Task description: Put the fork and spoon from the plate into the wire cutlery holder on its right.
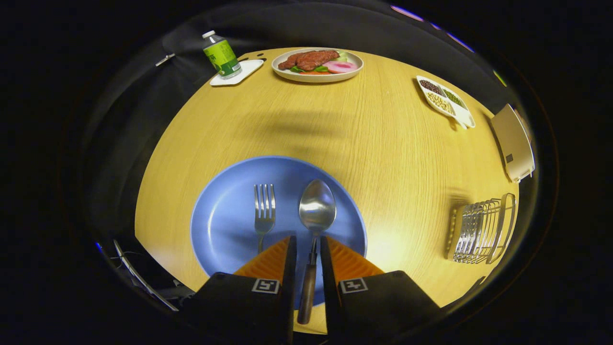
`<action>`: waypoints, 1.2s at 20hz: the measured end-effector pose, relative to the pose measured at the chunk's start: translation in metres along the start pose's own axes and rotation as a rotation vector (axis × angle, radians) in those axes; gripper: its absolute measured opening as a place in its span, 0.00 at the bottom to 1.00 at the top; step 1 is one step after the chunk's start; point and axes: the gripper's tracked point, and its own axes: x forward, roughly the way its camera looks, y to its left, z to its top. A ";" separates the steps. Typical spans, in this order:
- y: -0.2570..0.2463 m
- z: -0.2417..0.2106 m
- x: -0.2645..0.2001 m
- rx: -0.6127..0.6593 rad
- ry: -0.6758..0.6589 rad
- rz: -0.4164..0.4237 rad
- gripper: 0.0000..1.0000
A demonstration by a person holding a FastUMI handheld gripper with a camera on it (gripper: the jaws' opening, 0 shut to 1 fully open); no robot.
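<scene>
Tabletop: fingers (306, 249) straddle spoon (316, 211).

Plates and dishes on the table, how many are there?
4: blue plate under the gripper, whose open fingers straddle the spoon handle; food plate far side; white tray under the bottle; divided bean dish.

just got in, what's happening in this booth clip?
A person's handheld gripper has its fingers on either side of the spoon handle on the blue plate, with small gaps showing, so no firm grip is visible yet. The fork lies beside the spoon on the plate. The wire cutlery holder sits to the right on the wooden table, with nothing visible in it.
</scene>
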 end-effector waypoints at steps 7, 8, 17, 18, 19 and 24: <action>-0.010 0.005 0.009 0.057 0.038 -0.032 0.21; -0.010 0.005 0.010 0.058 0.042 -0.028 0.10; -0.005 0.019 -0.028 0.033 0.001 0.060 0.06; -0.005 0.022 -0.036 0.033 -0.010 0.075 0.06; -0.006 0.025 -0.045 0.033 -0.021 0.089 0.06; -0.030 0.035 -0.096 0.029 -0.065 0.133 0.05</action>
